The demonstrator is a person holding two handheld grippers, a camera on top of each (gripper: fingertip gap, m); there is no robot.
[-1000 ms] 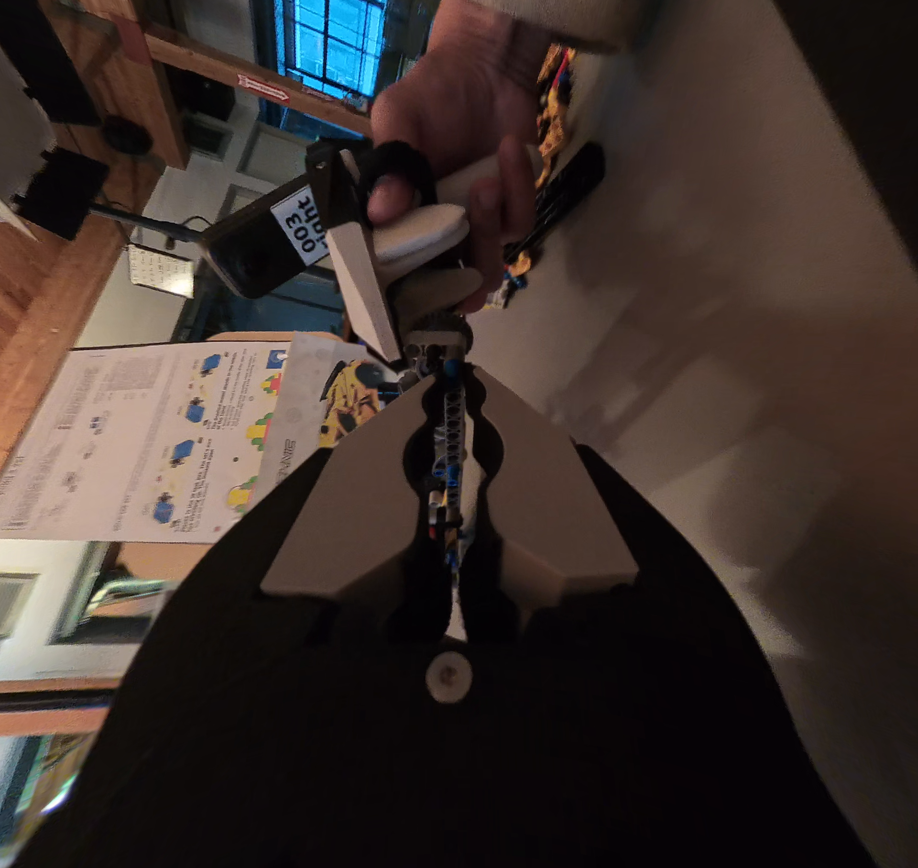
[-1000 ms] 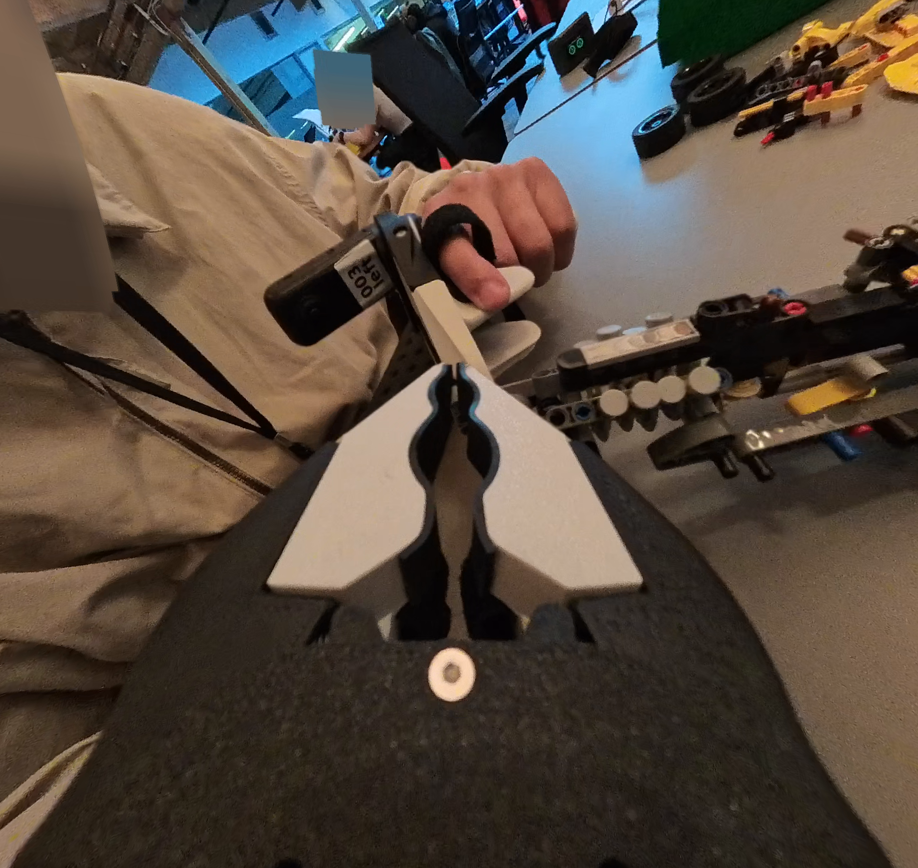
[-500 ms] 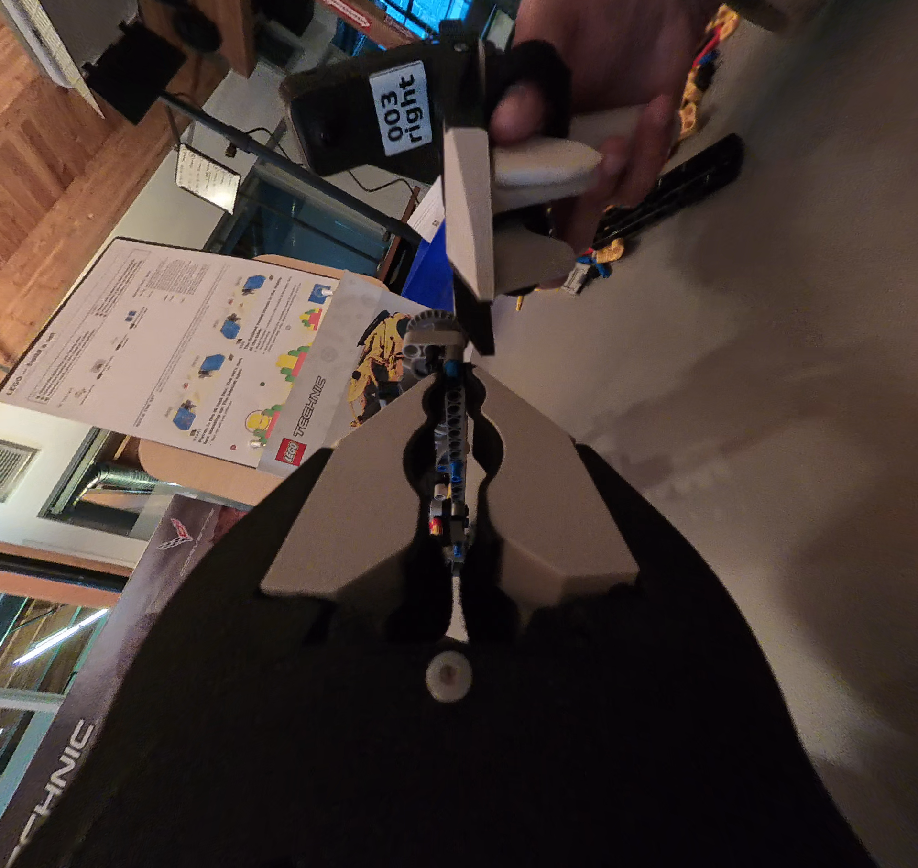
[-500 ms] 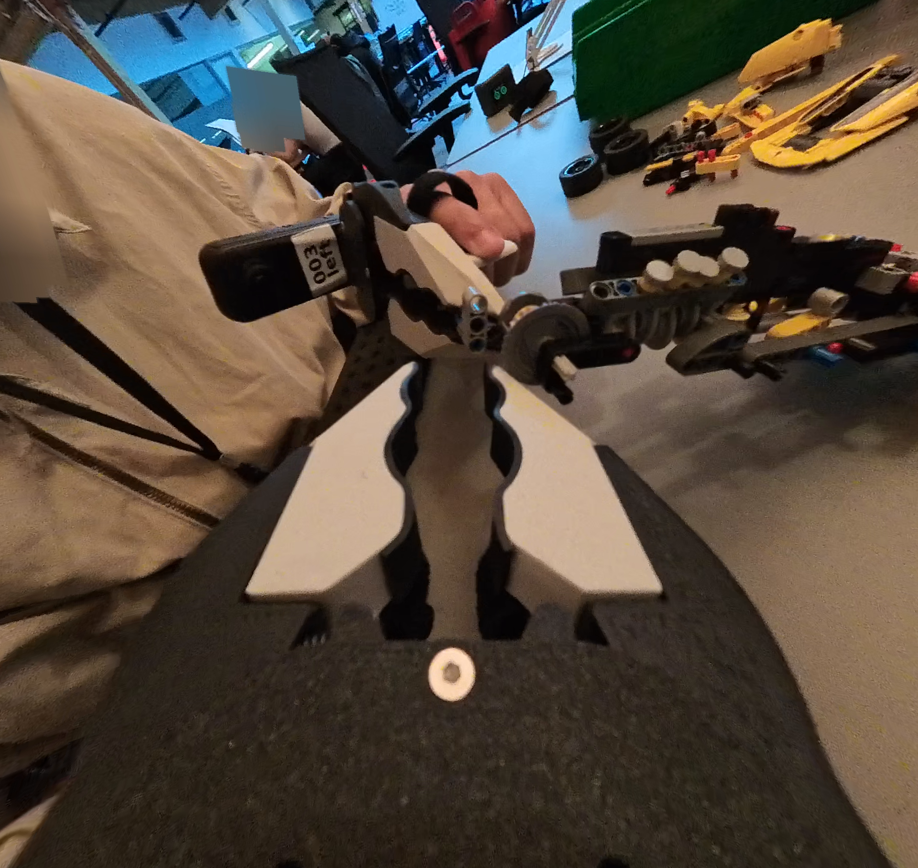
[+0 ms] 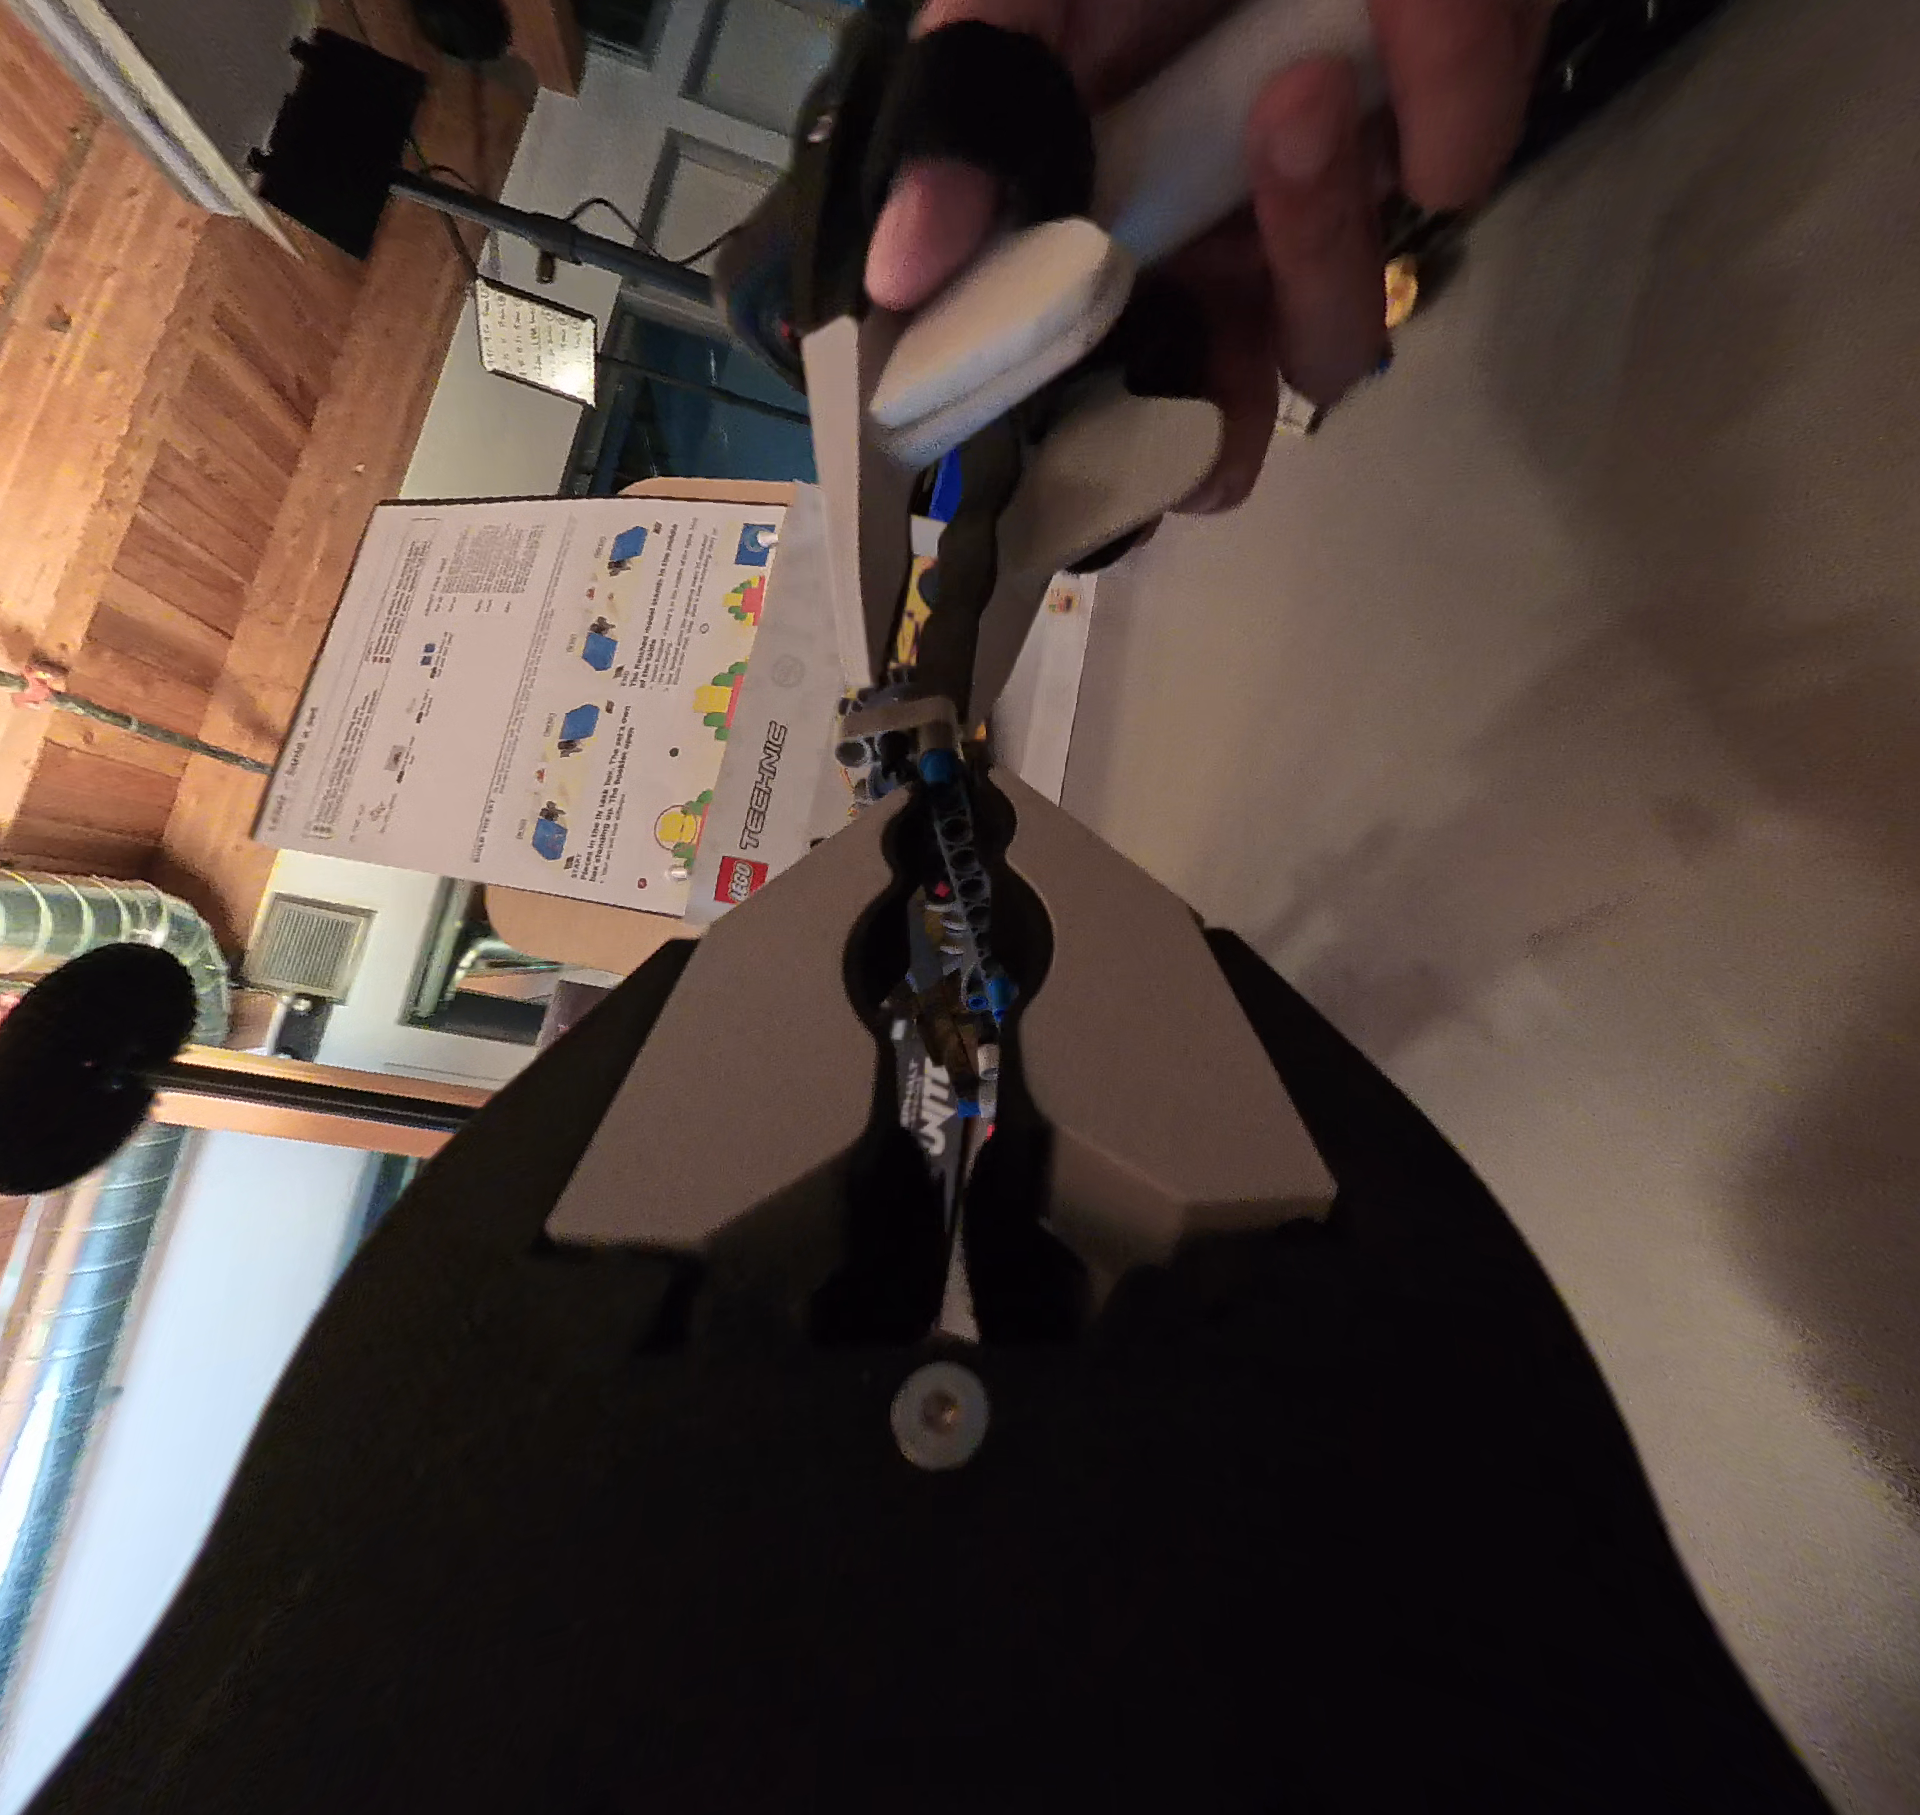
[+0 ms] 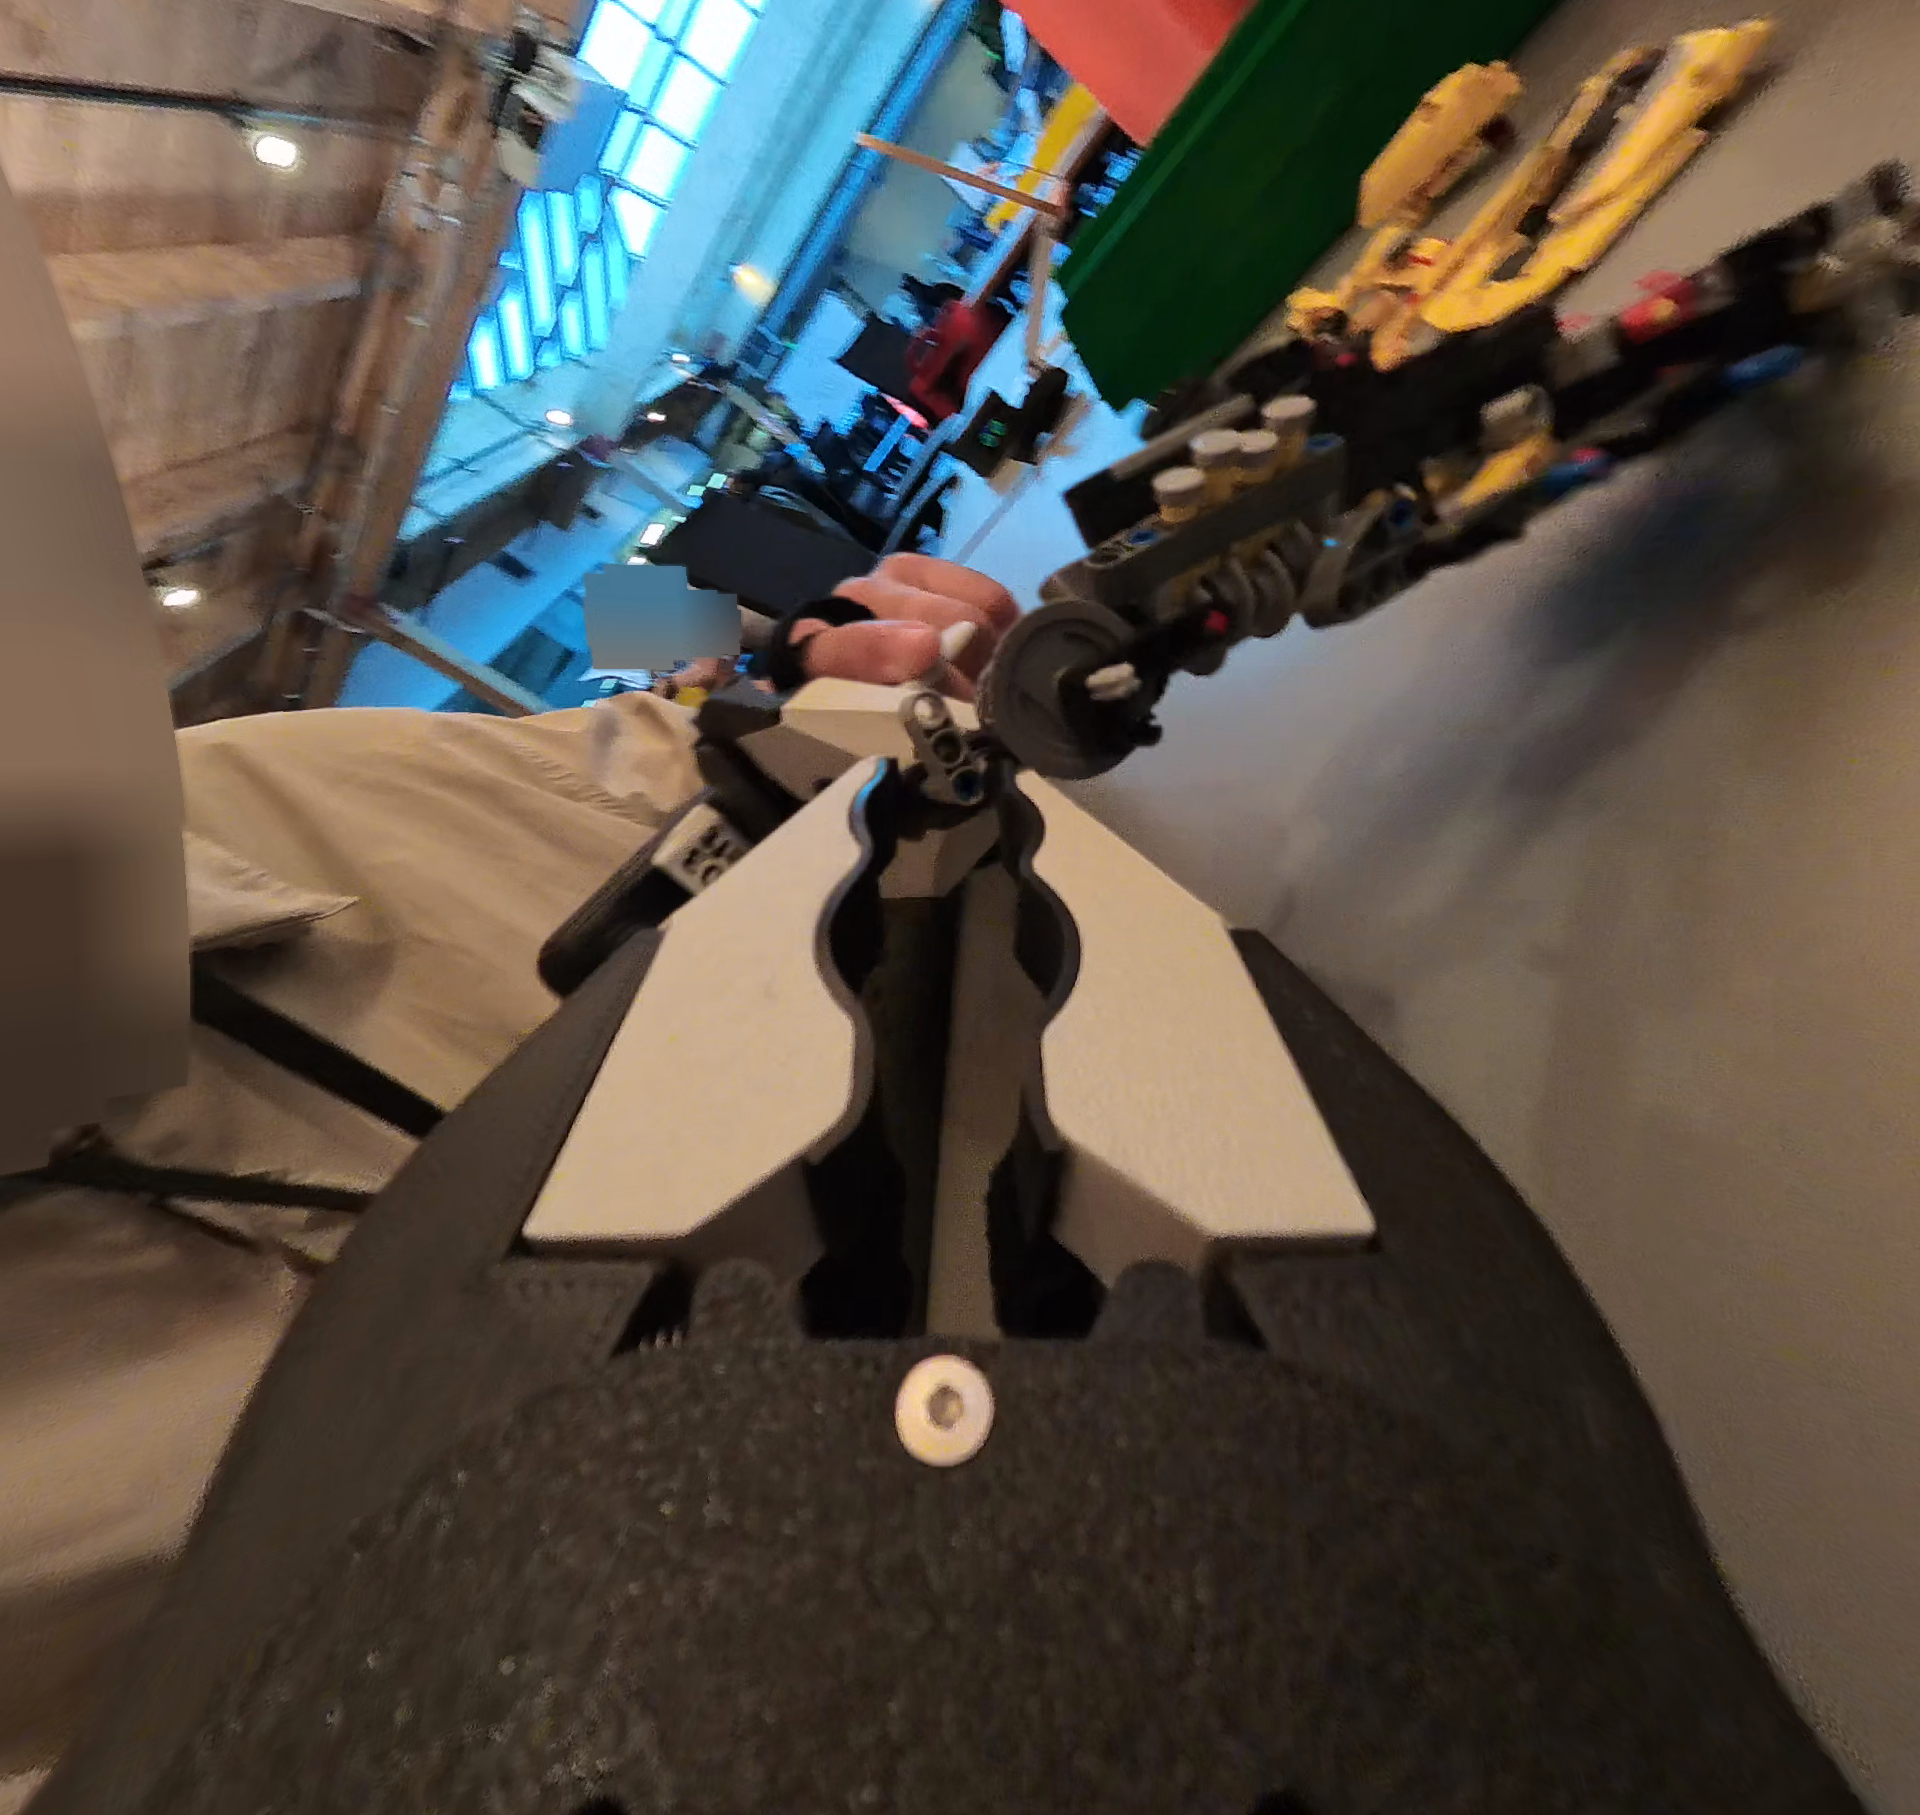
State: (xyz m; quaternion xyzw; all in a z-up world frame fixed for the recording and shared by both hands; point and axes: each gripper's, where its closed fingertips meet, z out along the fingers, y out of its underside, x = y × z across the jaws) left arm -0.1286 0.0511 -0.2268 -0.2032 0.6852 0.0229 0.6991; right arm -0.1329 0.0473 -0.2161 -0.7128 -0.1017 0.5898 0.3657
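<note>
A grey table [image 6: 1558, 934] lies beneath both grippers in a timber-walled room; the left gripper [image 5: 940, 789] clenches the model [image 6: 1299, 529]; the right gripper [image 6: 940, 778] clenches its connector [image 6: 945, 742]; a printed booklet [image 5: 540, 695] stands left.

There were two tools, the left tool [image 5: 951, 809] and the right tool [image 6: 940, 778], and two hands [image 5: 1195, 82] [image 6: 904, 622]. One brick chassis [image 6: 1351, 477] showed, two yellow body panels [image 6: 1579, 155], one green bin [image 6: 1299, 155], one instruction sheet [image 5: 540, 695] and one desk [image 6: 1558, 882].
</note>
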